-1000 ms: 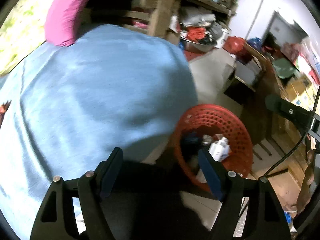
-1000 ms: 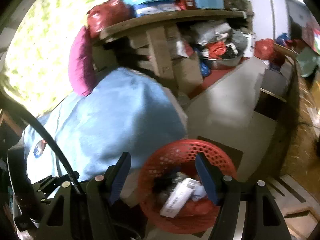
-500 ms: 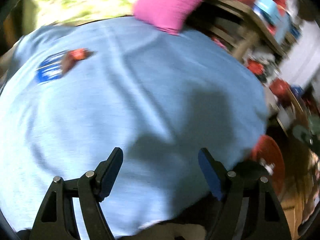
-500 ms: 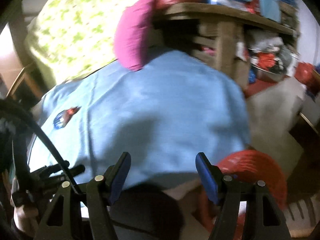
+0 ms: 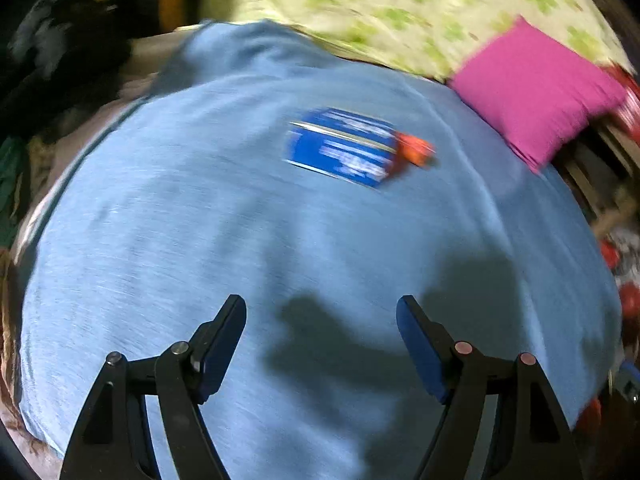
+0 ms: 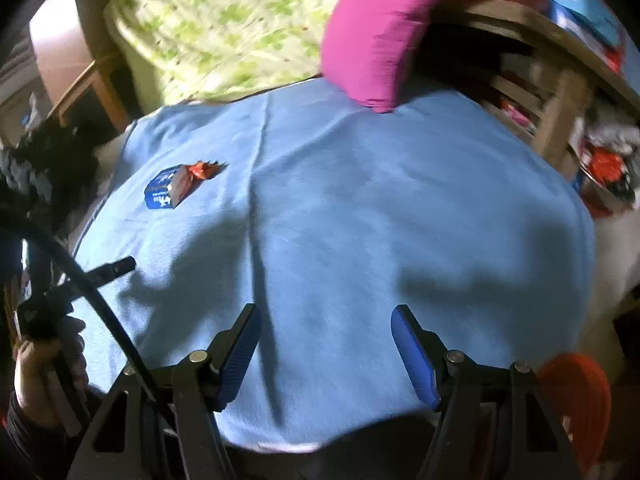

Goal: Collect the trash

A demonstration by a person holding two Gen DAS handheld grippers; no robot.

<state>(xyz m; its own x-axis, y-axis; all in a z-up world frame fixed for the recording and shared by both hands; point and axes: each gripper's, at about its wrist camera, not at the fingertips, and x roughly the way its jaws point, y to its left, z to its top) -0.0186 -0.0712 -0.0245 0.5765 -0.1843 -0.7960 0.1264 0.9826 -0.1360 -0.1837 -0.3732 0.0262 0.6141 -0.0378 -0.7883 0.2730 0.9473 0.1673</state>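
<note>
A blue carton [image 5: 342, 146] lies on the light blue sheet [image 5: 240, 240], with a crumpled red wrapper [image 5: 416, 150] touching its right end. Both show in the right wrist view too, the carton [image 6: 166, 188] and the wrapper [image 6: 204, 170] at the far left. My left gripper [image 5: 320, 320] is open and empty, above the sheet, short of the carton. My right gripper [image 6: 326, 328] is open and empty over the middle of the sheet. The red trash basket [image 6: 576, 396] peeks in at the lower right of the right wrist view.
A pink pillow [image 5: 536, 92] lies at the sheet's far right edge, against a green-flowered cloth [image 5: 380, 4]. Cluttered wooden shelves [image 6: 552, 92] stand to the right. Dark clothes [image 5: 60, 52] lie at the left. The hand with the left gripper [image 6: 44, 344] shows at the left.
Both grippers have swung left, away from the red basket and over the blue sheet. The carton and wrapper have come into the middle of the left wrist view. Both stay open.
</note>
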